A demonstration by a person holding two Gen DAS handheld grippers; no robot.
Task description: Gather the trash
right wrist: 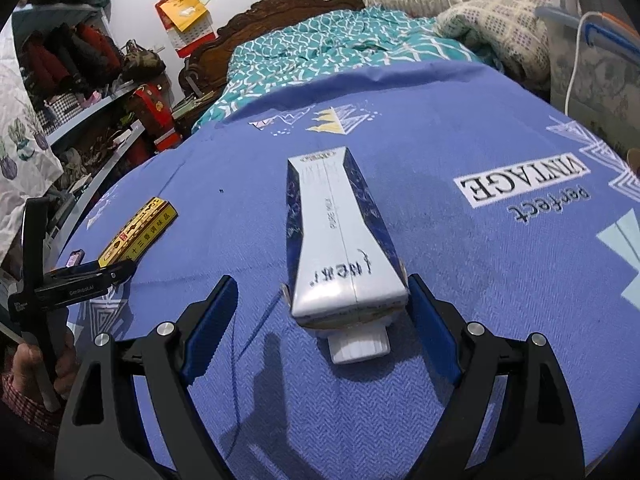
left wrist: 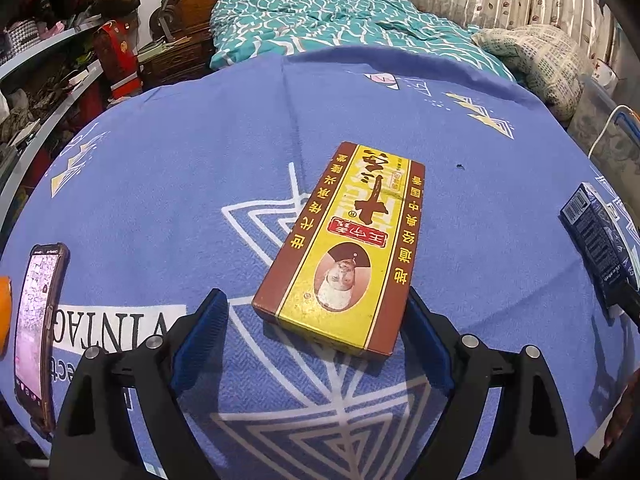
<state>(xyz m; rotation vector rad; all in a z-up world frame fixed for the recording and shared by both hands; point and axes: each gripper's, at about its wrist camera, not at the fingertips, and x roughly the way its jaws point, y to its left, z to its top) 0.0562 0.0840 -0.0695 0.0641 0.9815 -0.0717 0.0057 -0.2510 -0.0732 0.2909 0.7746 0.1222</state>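
A flat yellow and brown spice box (left wrist: 344,248) lies on the blue tablecloth (left wrist: 180,152). My left gripper (left wrist: 316,320) is open just in front of its near end, its right finger beside the box's corner. A blue and white milk carton (right wrist: 340,236) lies on its side with the cap toward me. My right gripper (right wrist: 320,308) is open around its near end, the right finger close to the carton. The carton also shows at the right edge of the left wrist view (left wrist: 600,244). The spice box (right wrist: 136,232) and the left gripper (right wrist: 108,272) show at the left of the right wrist view.
A phone (left wrist: 36,320) with a lit screen lies on the cloth at the left. Cluttered shelves (left wrist: 48,92) stand to the left. A bed with a teal quilt (left wrist: 340,20) is behind the table. A plastic bin (right wrist: 592,76) with a white cable stands at the right.
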